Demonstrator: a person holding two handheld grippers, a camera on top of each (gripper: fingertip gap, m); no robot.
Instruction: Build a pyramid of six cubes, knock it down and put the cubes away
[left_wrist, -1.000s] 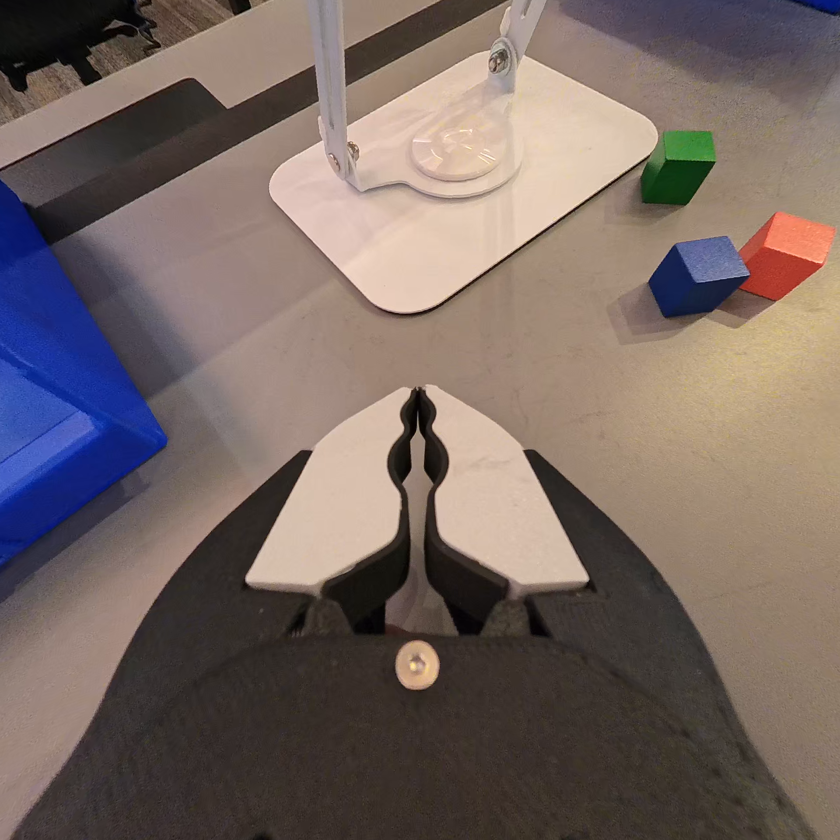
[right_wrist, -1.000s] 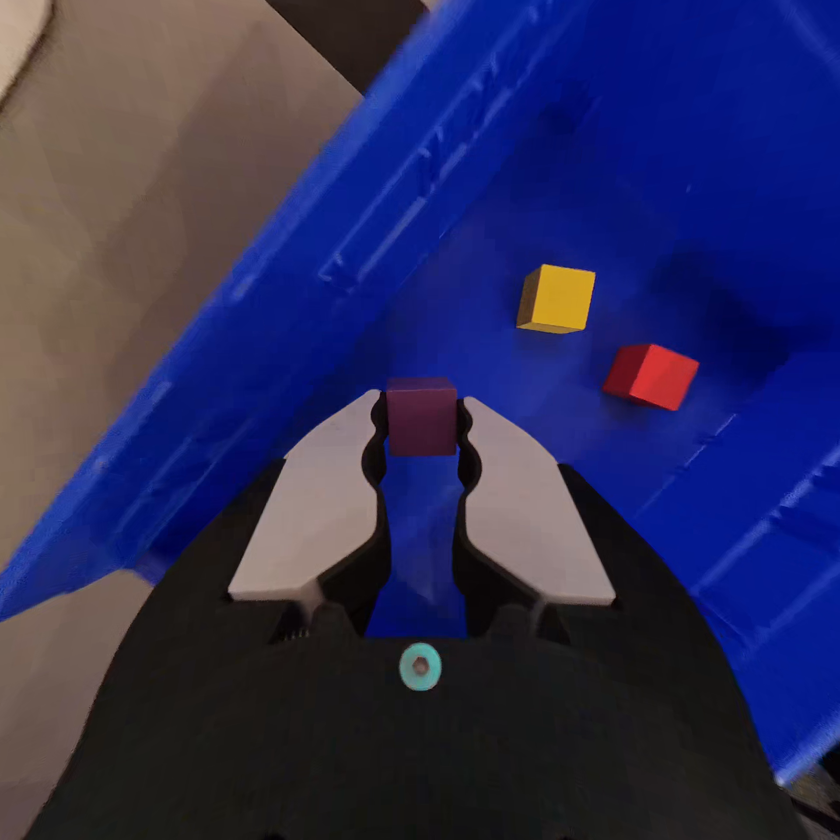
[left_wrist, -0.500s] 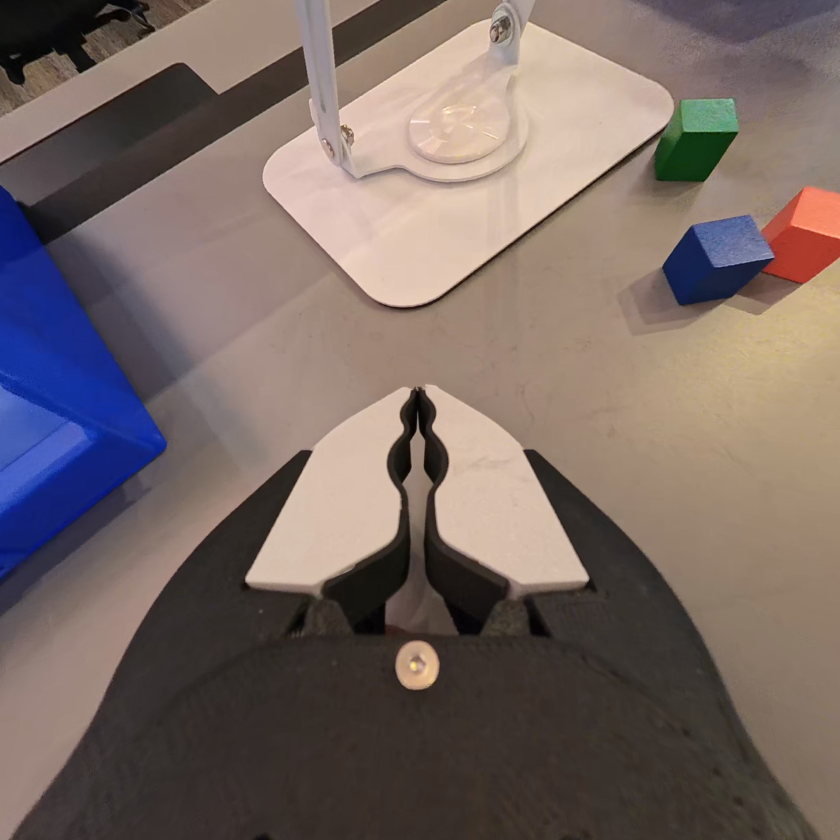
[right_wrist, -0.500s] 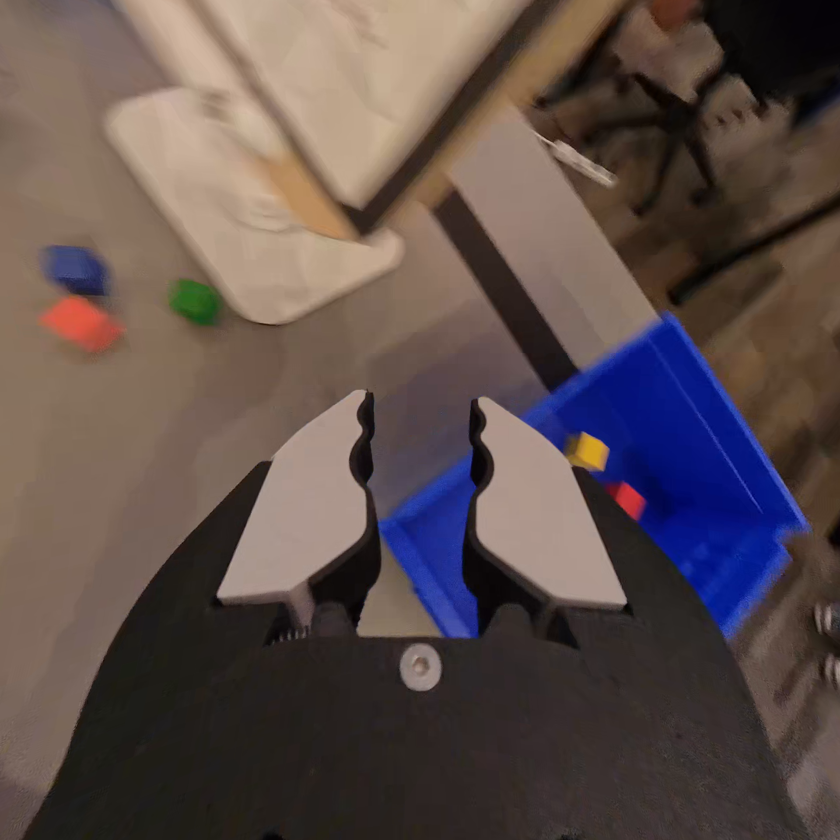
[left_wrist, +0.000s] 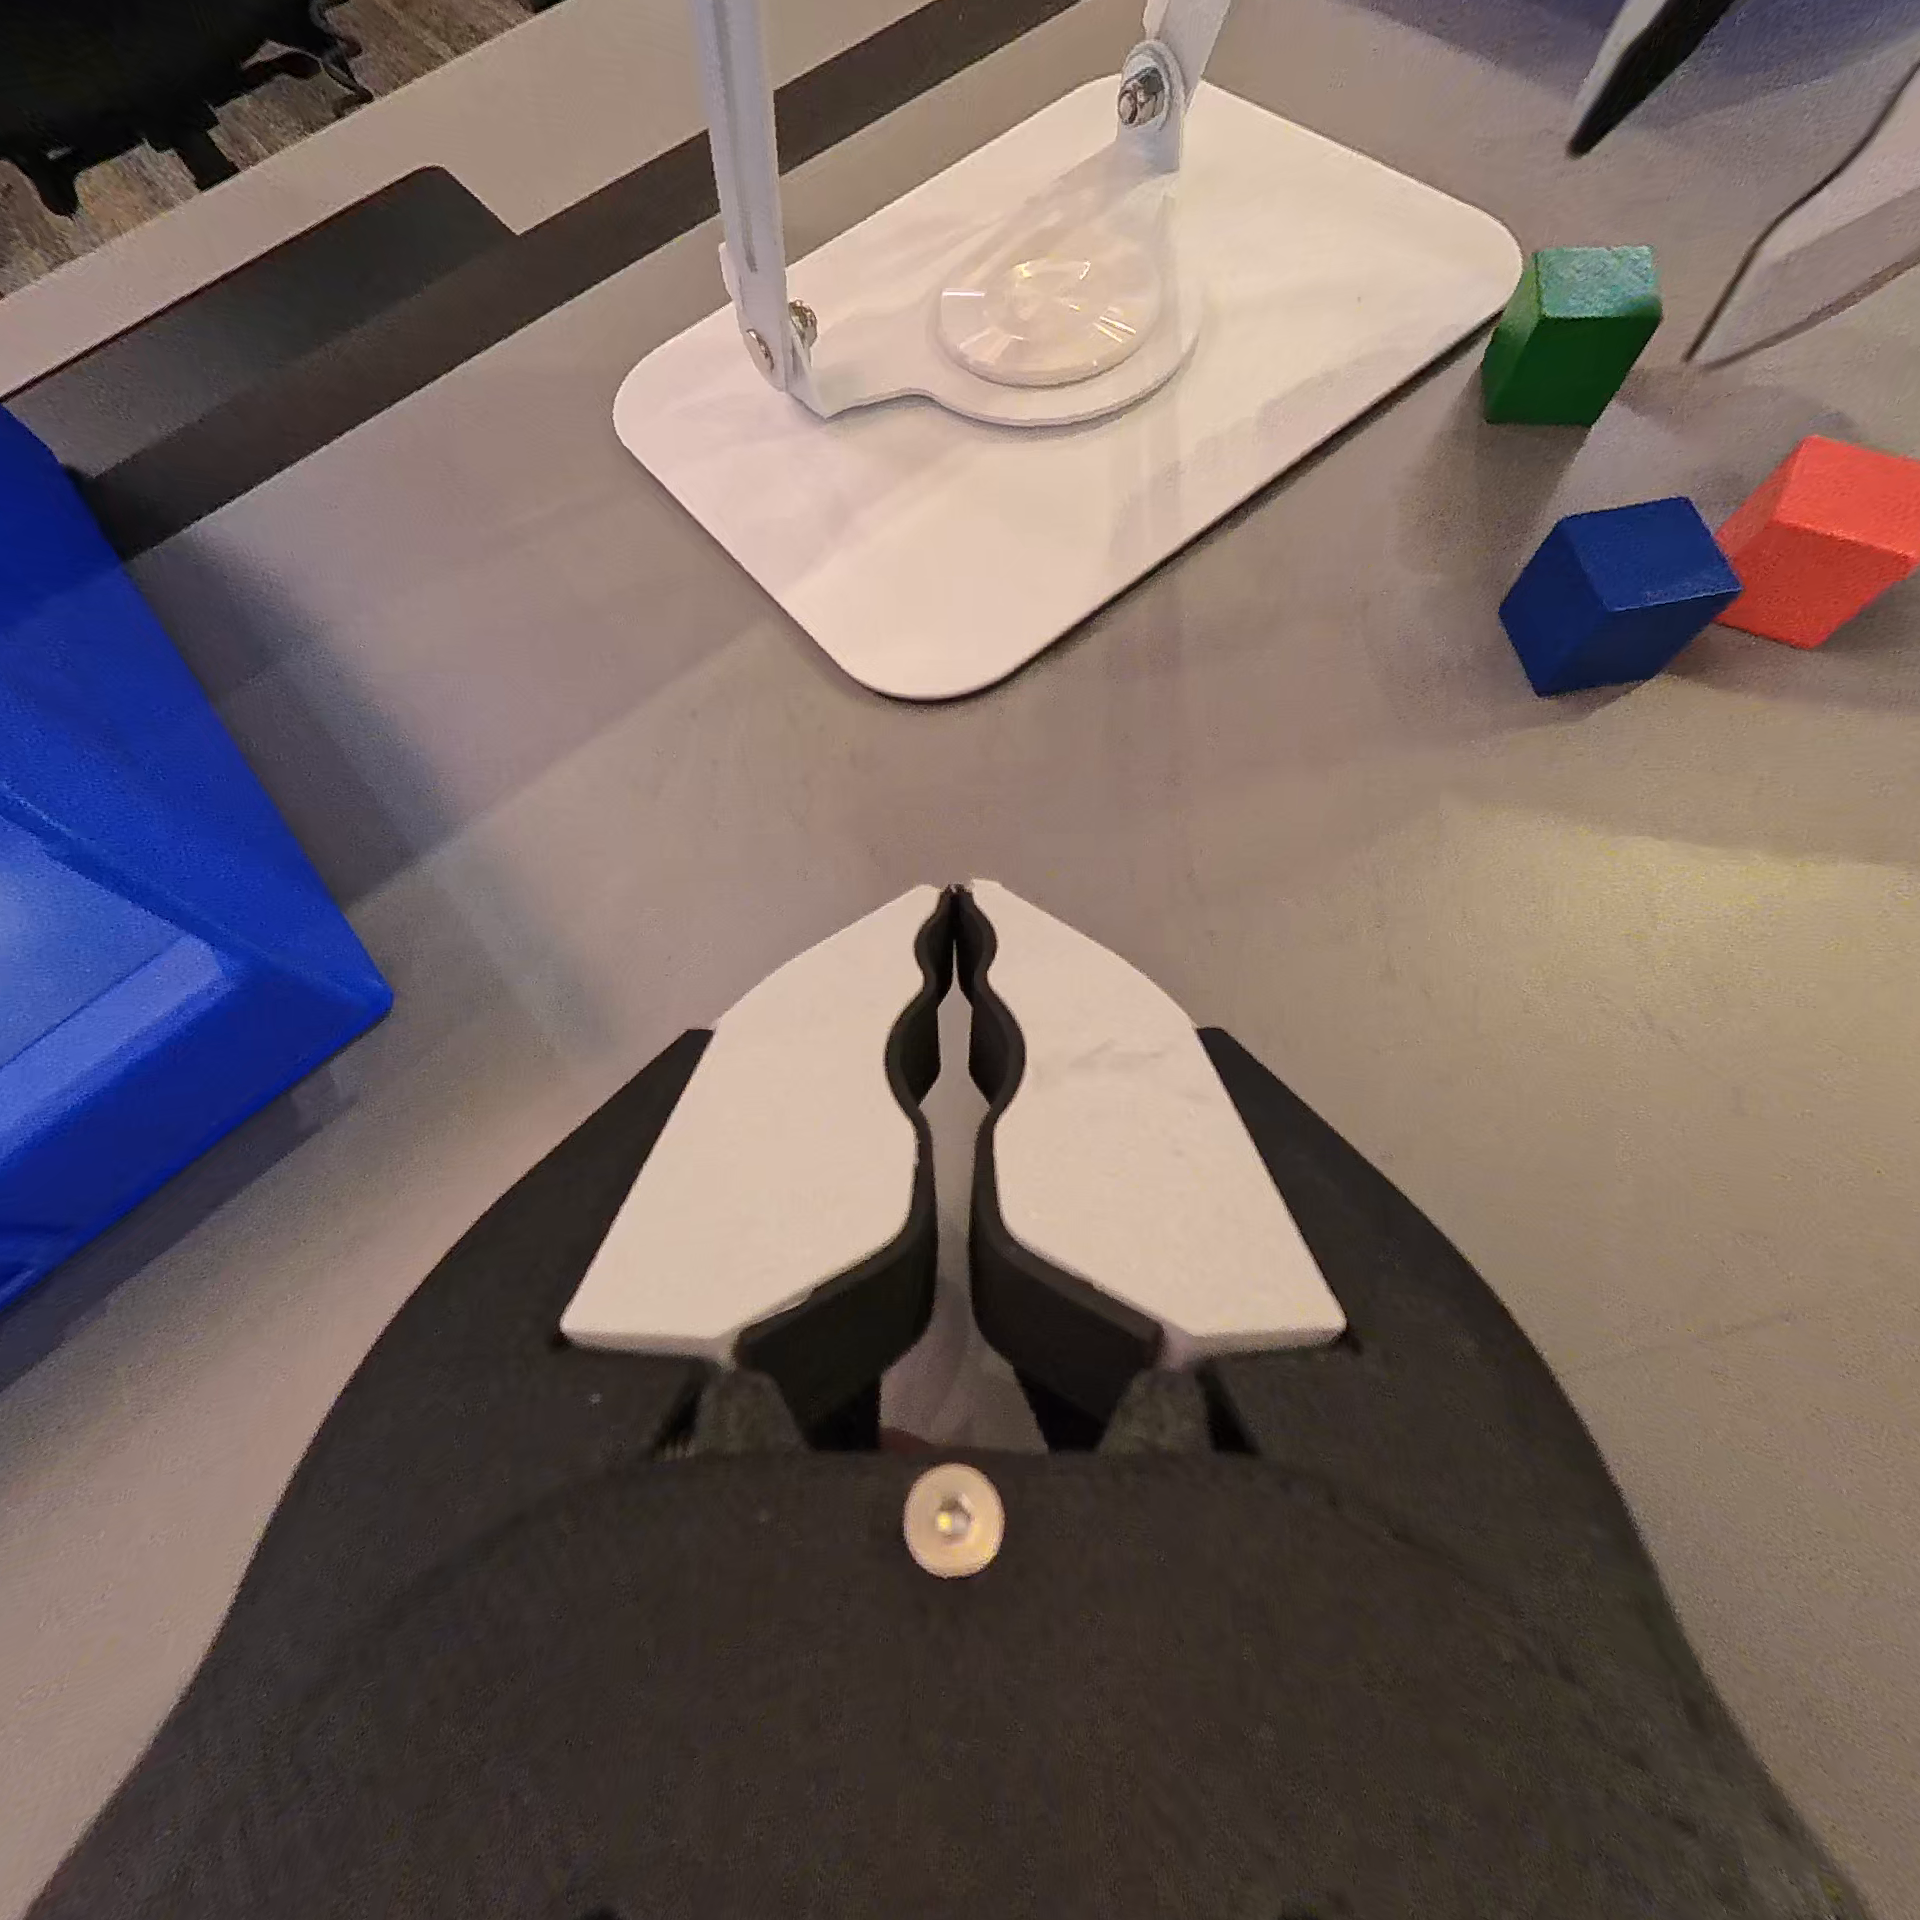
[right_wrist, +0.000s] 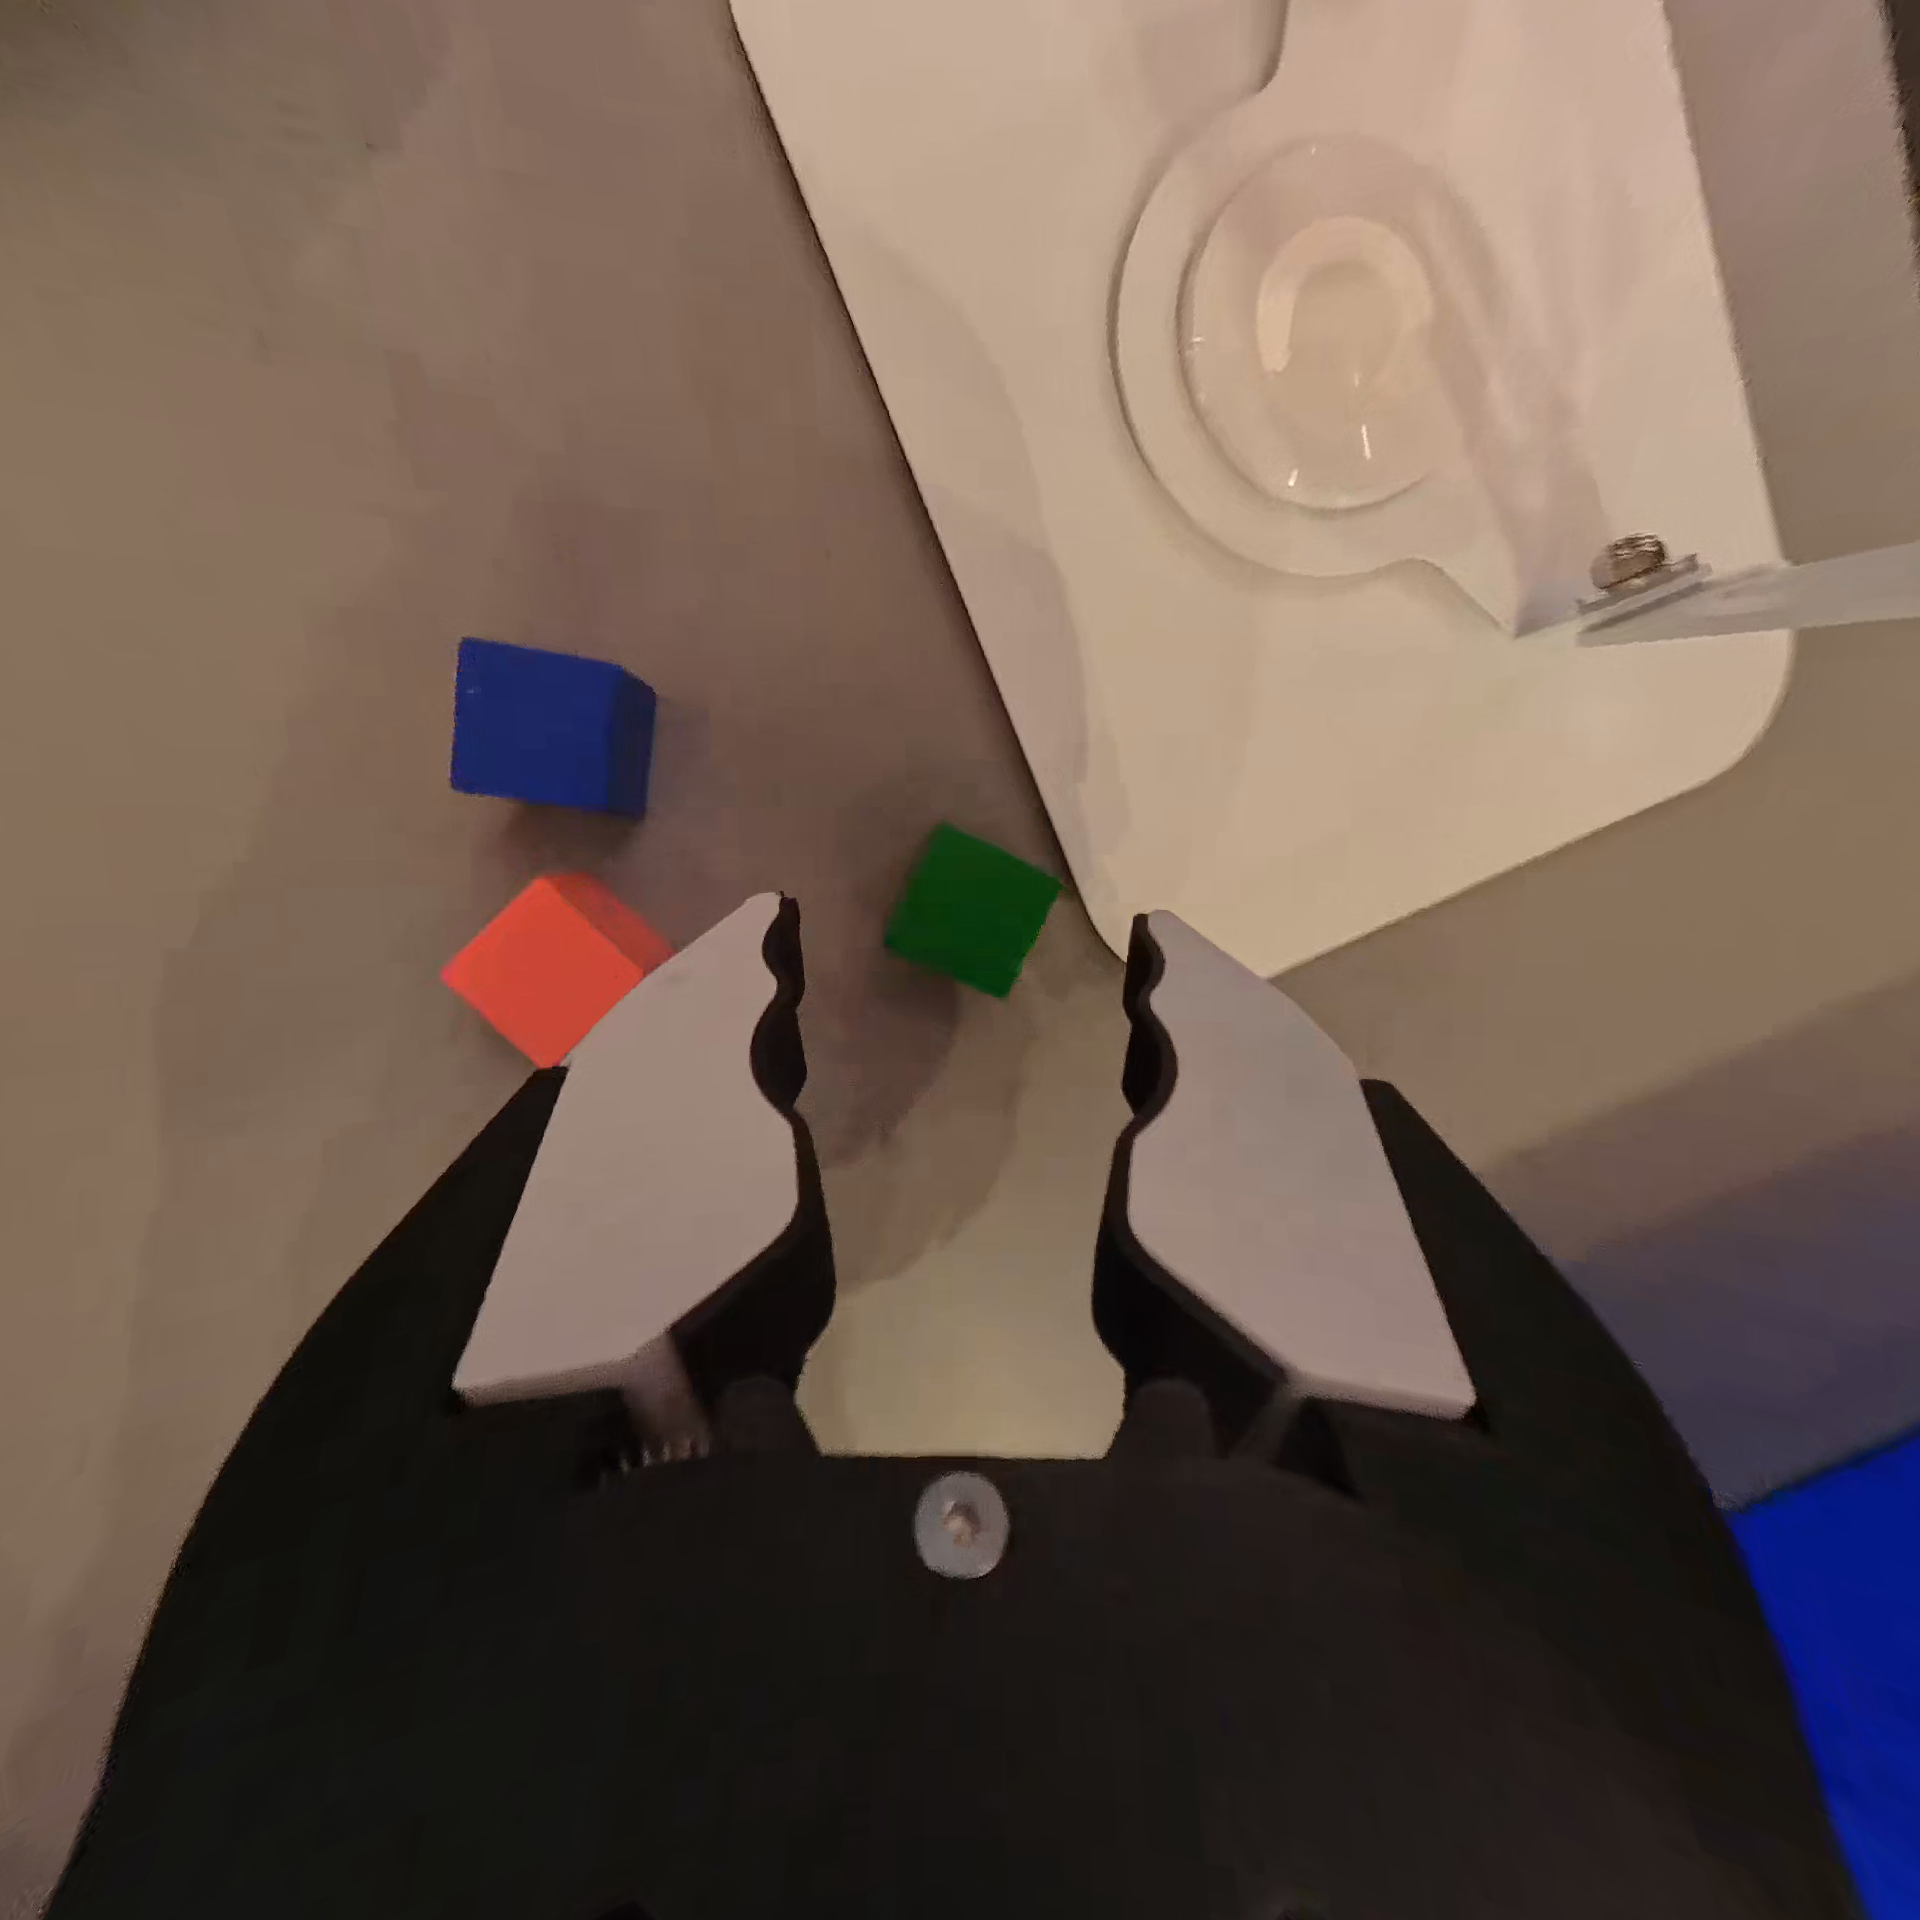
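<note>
Seen from above, the right gripper (right_wrist: 961, 920) hovers wide open and empty over the grey table (right_wrist: 260, 364); the green cube (right_wrist: 968, 909) lies just beyond its fingertips, between them, beside the white lamp base (right_wrist: 1299, 727). Left of it lie the blue cube (right_wrist: 551, 727), farther, and the red cube (right_wrist: 545, 966), nearer. The left gripper (left_wrist: 956, 889), fully closed on nothing, points at bare table, the blue bin (left_wrist: 135, 883) to its left.

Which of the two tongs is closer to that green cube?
Right. The right tongs hover open just over the green cube; the left tongs, shut, sit farther back.
</note>
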